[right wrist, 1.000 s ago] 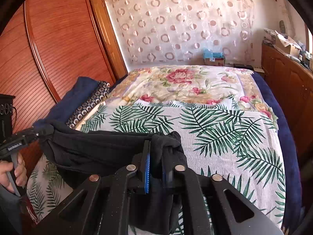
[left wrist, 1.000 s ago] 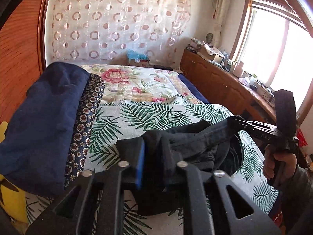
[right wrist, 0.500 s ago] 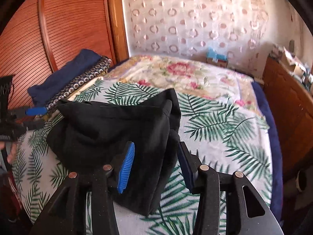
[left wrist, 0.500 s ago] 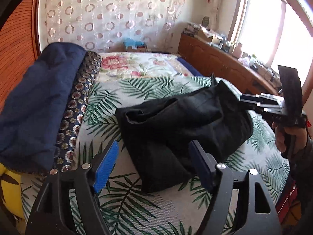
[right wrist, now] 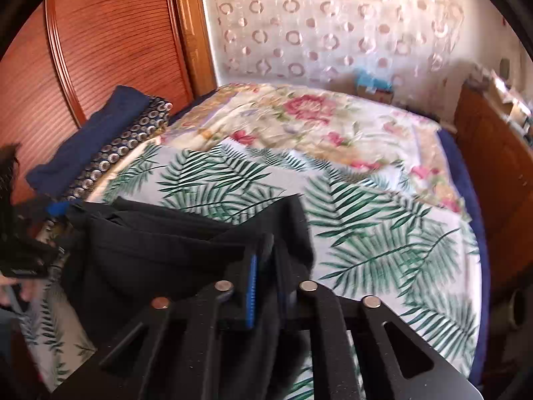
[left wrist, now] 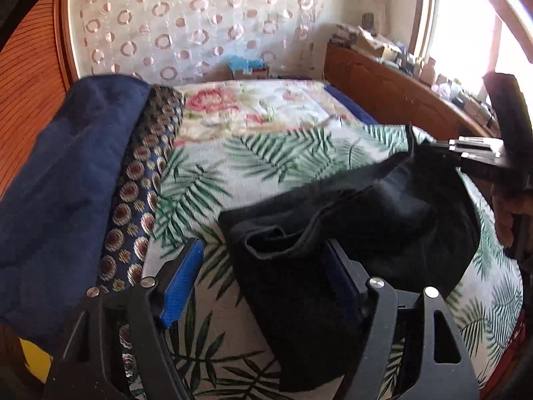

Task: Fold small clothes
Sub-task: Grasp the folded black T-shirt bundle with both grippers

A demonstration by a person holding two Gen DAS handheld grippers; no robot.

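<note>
Palm-leaf bedspread [right wrist: 383,233] fills both views, the black garment [left wrist: 333,250] bunched at six o'clock. Right gripper [right wrist: 266,286] pinches one edge; left gripper [left wrist: 263,276] is spread, unclamped — pulling now could drag the bunch instead of flattening it.

This is a bedroom in a home. A big bed [right wrist: 383,233] fills the room, covered with a white sheet with green leaves and a flowery quilt [right wrist: 299,116]. A white curtain with round rings [left wrist: 200,26] hangs behind it. A brown wooden wardrobe door [right wrist: 110,43] stands beside the bed, and a sunny window [left wrist: 466,33] shines above a low wooden cabinet [left wrist: 383,90].
</note>
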